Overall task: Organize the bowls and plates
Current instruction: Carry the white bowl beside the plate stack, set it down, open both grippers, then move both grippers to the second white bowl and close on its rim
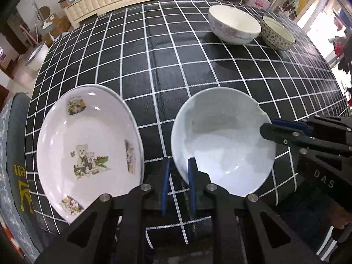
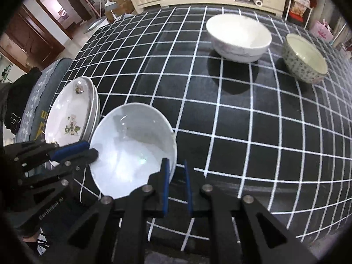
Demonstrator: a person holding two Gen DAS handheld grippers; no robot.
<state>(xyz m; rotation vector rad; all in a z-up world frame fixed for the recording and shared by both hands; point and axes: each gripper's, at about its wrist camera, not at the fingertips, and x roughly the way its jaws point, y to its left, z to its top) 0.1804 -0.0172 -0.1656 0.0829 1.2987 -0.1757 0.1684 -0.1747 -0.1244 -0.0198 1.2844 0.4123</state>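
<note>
Table: a black cloth with a white grid [image 1: 176,70] covers the whole surface in front of me.

Plain white plate: a deep white plate [image 1: 222,140] sits near my edge of the table, between my two claws.

My left claw: my left gripper [image 1: 178,184] points steeply down, its blue pads narrowed to a small gap. The plate's near-left rim sits in that gap, one pad outside the rim and one over the inside, so I am pinching the rim.

My right claw: my right gripper [image 2: 177,183] is narrowed the same way. Its left pad lies over the plate's [image 2: 132,149] near-right rim. I cannot tell for sure whether the rim is truly clamped or only touched on one side.

Both claws together: from each wrist view the other claw shows at the plate's opposite edge, reaching over the rim.

Bear plates: a stack of white plates with a teddy-bear print [image 1: 88,149] lies just beside the plain plate, on its left, near the table's left edge.

Bowls: a large white bowl [image 2: 238,37] and a smaller patterned bowl [image 2: 304,58] stand side by side at the far right, well apart from my claws.
</note>
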